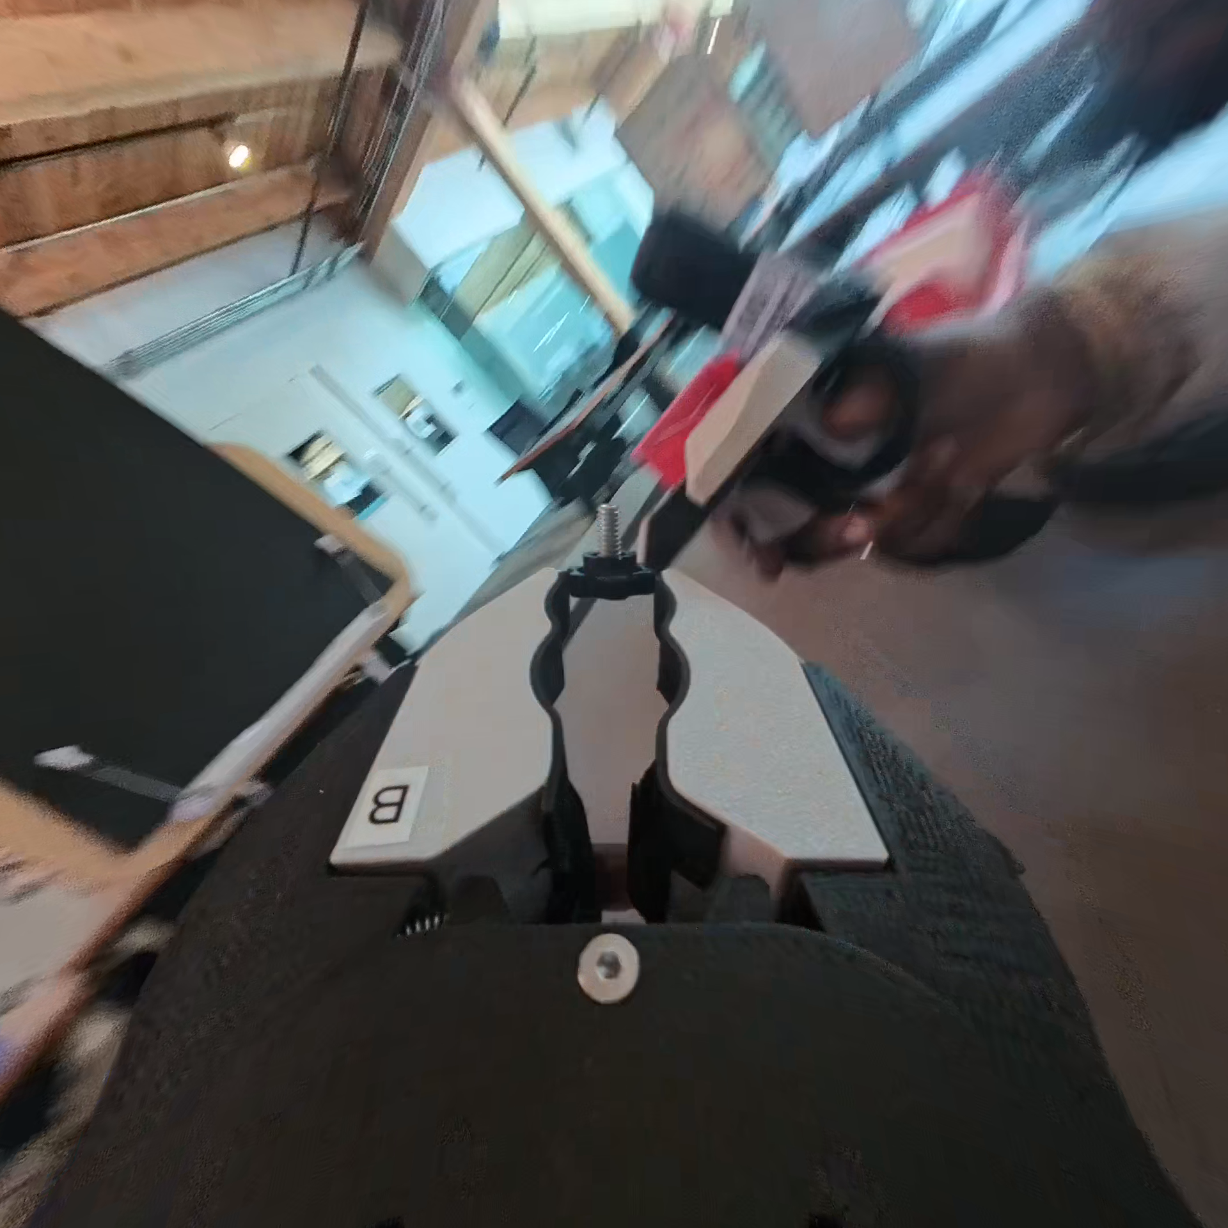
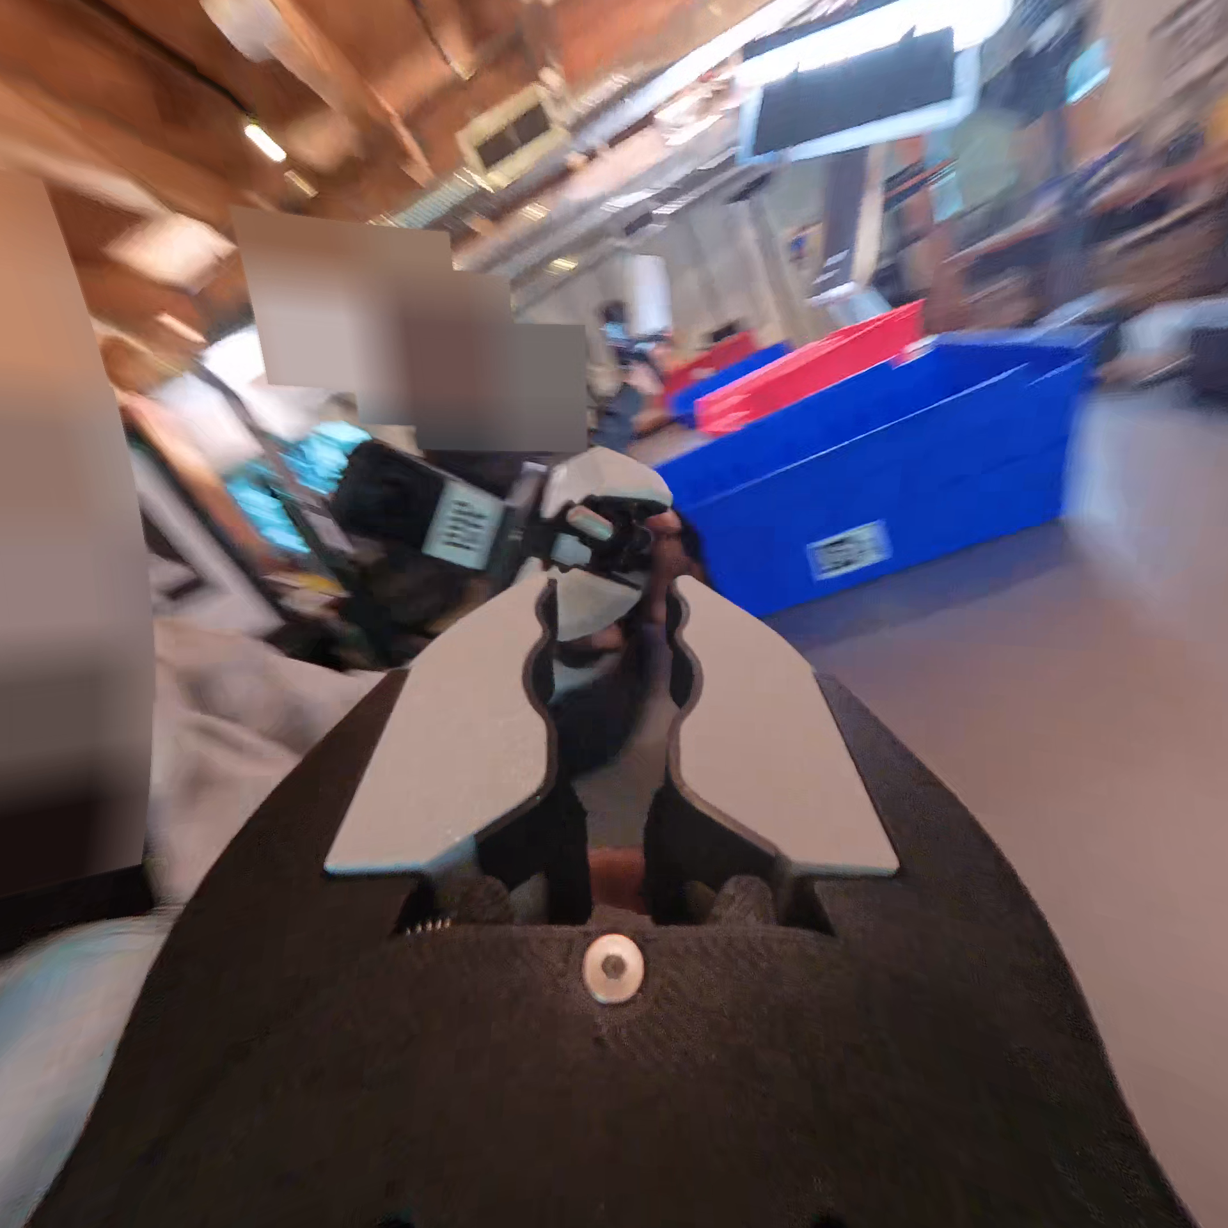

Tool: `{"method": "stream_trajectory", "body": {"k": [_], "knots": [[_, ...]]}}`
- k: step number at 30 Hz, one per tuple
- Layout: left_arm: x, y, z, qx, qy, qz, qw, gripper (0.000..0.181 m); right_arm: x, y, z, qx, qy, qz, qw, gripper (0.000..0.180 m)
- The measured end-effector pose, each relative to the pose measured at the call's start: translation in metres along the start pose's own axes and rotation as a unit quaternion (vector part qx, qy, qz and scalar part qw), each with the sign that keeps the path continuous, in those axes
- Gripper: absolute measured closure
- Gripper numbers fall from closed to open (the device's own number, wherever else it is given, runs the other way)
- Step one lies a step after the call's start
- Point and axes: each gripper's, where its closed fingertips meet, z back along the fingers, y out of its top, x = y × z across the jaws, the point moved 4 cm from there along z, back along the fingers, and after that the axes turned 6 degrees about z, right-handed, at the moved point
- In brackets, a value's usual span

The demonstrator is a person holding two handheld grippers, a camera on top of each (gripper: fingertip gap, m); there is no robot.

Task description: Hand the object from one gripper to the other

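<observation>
My left gripper [image 1: 608, 585] is shut on a small thumb screw [image 1: 606, 531] with a black star knob and a silver threaded stud that points forward past the fingertips. The right gripper [image 1: 671, 505], blurred and held by a hand [image 1: 997, 425], comes in from the upper right, its tip close beside the stud. In the right wrist view my right gripper [image 2: 608, 598] is open and empty. The left gripper [image 2: 601, 538] shows just beyond its tips, with a small blurred piece between its grey fingers [image 2: 598, 485].
A blue bin [image 2: 897, 492] with red bins [image 2: 817, 372] behind it stands to the right on a grey surface [image 2: 997, 731]. A black panel with a wooden edge [image 1: 133, 565] is at the left. Both views are motion-blurred.
</observation>
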Motion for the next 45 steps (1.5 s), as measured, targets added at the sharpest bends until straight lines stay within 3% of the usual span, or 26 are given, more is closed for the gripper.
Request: {"method": "stream_trajectory", "body": {"k": [1, 4, 6, 17, 19, 22, 25, 29, 37, 40, 42, 43, 45], "knots": [[-0.003, -0.007, 0.0, -0.036, 0.026, -0.053, 0.998, 0.157, 0.003, 0.002, 0.002, -0.015, -0.049, 0.075, 0.996, 0.148], [0.0, -0.016, -0.003, -0.088, 0.058, -0.182, 0.978, 0.157, 0.0, 0.002, 0.004, -0.075, -0.149, 0.287, 0.943, 0.151], [0.005, -0.018, -0.005, -0.105, 0.062, -0.242, 0.963, 0.157, -0.001, 0.002, 0.003, -0.096, -0.18, 0.357, 0.911, 0.158], [0.015, -0.02, -0.006, -0.11, 0.041, -0.288, 0.951, 0.157, 0.003, -0.013, -0.004, -0.146, -0.186, 0.382, 0.893, 0.174], [0.016, -0.016, -0.006, -0.085, 0.027, -0.237, 0.967, 0.157, 0.002, -0.011, -0.003, -0.141, -0.177, 0.374, 0.899, 0.174], [0.022, 0.005, 0.0, 0.022, -0.063, -0.045, 0.997, 0.141, -0.009, -0.004, 0.0, -0.093, -0.116, 0.302, 0.941, 0.174], [0.015, 0.027, 0.012, 0.126, -0.113, 0.104, 0.98, 0.134, -0.024, 0.003, 0.002, -0.026, 0.011, 0.133, 0.991, 0.174], [0.017, 0.028, 0.013, 0.129, -0.141, 0.14, 0.972, 0.135, -0.025, 0.009, 0.004, 0.037, 0.083, -0.005, 0.996, 0.174], [0.02, 0.025, 0.01, 0.108, -0.156, 0.163, 0.968, 0.156, -0.026, 0.001, -0.001, 0.01, 0.085, -0.006, 0.996, 0.174], [0.016, 0.025, 0.009, 0.104, -0.188, 0.267, 0.939, 0.157, -0.029, 0.003, -0.001, 0.009, 0.069, 0.071, 0.995, 0.166], [0.014, 0.021, 0.009, 0.087, -0.238, 0.385, 0.887, 0.157, -0.03, 0.006, 0.001, 0.004, 0.008, 0.221, 0.975, 0.157], [0.014, 0.018, 0.009, 0.072, -0.269, 0.452, 0.848, 0.157, -0.032, 0.008, 0.003, -0.002, -0.031, 0.315, 0.948, 0.156], [0.015, 0.012, 0.009, 0.053, -0.323, 0.557, 0.763, 0.157, -0.04, 0.007, 0.007, -0.028, -0.09, 0.494, 0.864, 0.16]]}}
